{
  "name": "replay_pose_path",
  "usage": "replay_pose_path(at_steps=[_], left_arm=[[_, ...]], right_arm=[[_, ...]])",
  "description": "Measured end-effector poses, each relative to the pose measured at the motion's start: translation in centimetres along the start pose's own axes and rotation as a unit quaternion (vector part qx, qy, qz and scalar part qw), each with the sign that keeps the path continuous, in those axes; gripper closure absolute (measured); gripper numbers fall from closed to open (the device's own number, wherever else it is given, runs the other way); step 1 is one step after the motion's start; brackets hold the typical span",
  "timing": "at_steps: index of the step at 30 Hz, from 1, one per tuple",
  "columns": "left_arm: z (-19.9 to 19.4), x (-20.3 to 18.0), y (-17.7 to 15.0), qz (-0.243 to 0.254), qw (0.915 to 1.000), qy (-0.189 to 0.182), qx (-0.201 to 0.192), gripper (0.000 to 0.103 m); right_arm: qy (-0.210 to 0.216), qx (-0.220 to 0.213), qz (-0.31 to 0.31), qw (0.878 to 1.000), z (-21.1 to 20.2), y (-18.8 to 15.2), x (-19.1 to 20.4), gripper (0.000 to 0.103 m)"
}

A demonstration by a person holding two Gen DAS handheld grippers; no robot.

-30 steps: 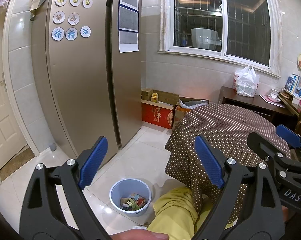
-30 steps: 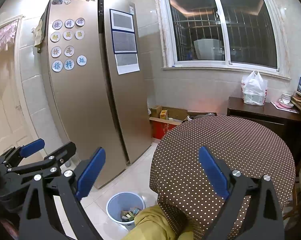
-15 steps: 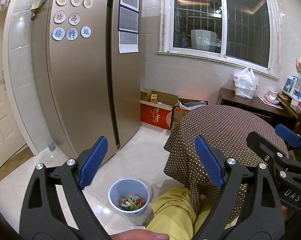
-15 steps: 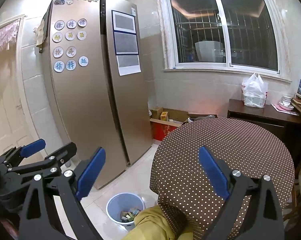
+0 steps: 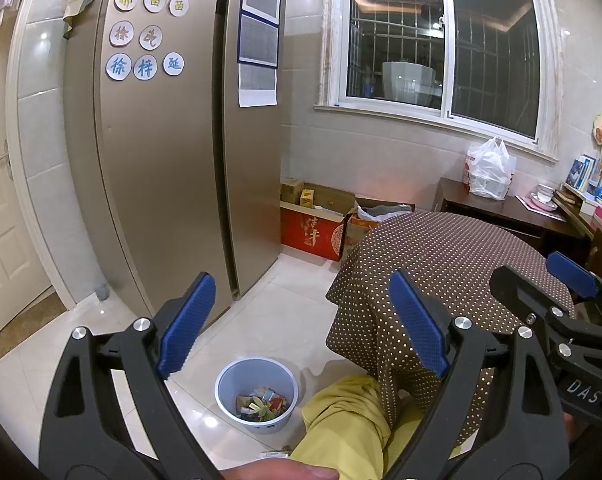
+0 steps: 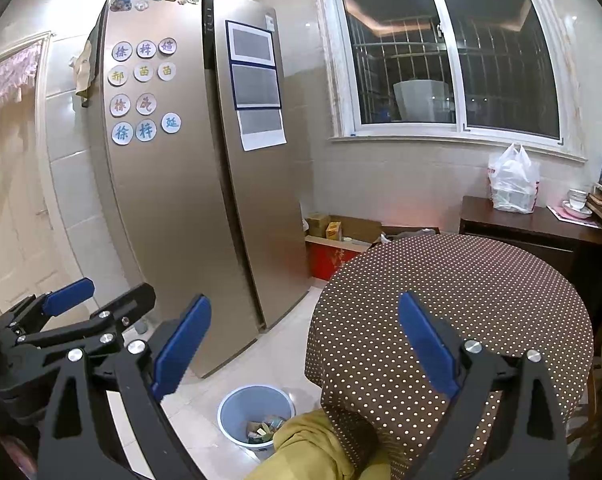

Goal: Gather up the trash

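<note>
Trash (image 5: 263, 402) sits in a small heap at the bottom of the pale blue bin (image 5: 257, 394), a jumble of coloured wrappers, and that bin stands on the white floor tiles (image 5: 277, 320) just beside the round surface with its brown polka-dot cloth (image 6: 453, 300). Left gripper (image 5: 305, 330) is spread wide, blue pads well apart, nothing between them, the bin showing in the gap below. Right gripper (image 6: 307, 354) is just as wide and empty too, held over the cloth's near edge. A knee in yellow trousers (image 5: 341, 420) pokes out from under the cloth, next to the bin. Behind, the tall gold fridge (image 6: 173, 208) carries round character magnets, and a red carton (image 5: 313, 230) rests against the wall under the window
</note>
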State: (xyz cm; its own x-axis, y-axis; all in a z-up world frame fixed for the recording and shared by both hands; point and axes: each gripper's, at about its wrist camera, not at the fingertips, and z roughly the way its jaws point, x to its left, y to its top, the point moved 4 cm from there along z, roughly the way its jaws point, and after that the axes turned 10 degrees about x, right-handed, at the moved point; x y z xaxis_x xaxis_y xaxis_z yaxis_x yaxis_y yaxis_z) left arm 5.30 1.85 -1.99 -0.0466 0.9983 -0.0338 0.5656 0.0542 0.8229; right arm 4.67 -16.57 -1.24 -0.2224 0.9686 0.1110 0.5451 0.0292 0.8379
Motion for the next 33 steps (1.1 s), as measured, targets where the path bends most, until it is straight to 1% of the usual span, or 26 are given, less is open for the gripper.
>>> replay_pose_path(at_steps=[16,22,33], left_arm=[[-0.08,-0.04,-0.01,0.0,1.0,0.0,0.0,0.016],[-0.33,-0.11,-0.04,0.0,1.0,-0.004,-0.002,0.016],[-0.4,-0.17,-0.01,-0.001,1.0,-0.007,-0.002,0.016]], right_arm=[[0.002,0.001,0.002,1.0,-0.2,0.0,0.06,0.01],[-0.005,-0.005,-0.002,1.0,-0.46,0.1,0.24,0.01],[-0.001,-0.004,0.001,1.0,-0.46,-0.01,0.15,0.01]])
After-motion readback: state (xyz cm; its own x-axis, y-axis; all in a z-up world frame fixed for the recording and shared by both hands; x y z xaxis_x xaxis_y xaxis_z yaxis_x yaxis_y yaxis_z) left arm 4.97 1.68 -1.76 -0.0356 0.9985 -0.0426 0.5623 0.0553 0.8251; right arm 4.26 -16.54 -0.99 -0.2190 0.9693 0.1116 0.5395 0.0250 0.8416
